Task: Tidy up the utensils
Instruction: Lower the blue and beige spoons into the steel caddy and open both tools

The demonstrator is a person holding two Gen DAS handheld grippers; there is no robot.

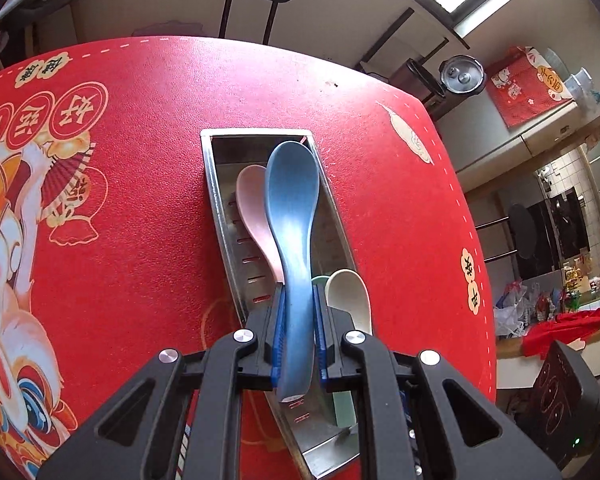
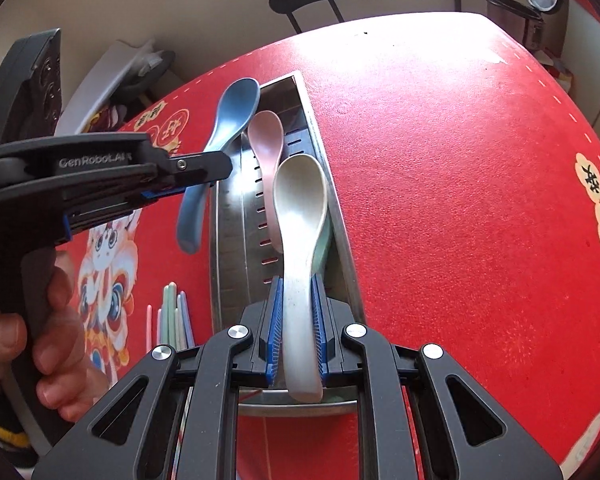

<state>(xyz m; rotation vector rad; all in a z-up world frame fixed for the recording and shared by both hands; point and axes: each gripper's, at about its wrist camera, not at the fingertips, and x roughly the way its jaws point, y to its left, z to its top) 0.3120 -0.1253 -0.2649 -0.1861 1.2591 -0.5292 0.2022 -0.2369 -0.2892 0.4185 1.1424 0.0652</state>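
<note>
Left wrist view: the left hand-held gripper [image 1: 298, 344] clamps the blue spoon [image 1: 292, 216] by its handle above the steel tray [image 1: 220, 200] on the red counter [image 1: 148, 208]; a pink spoon [image 1: 254, 208] lies inside. Right wrist view: the right hand-held gripper [image 2: 298, 340] clamps the cream spoon [image 2: 298, 216] over the tray, apparently above a green one [image 2: 324, 248].

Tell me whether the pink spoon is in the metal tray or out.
In: the pink spoon lies inside the metal tray, untouched by either gripper.

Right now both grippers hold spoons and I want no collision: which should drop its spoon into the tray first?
Probably the right gripper: its white spoon hangs over the tray, while the blue spoon sits beside it.
</note>
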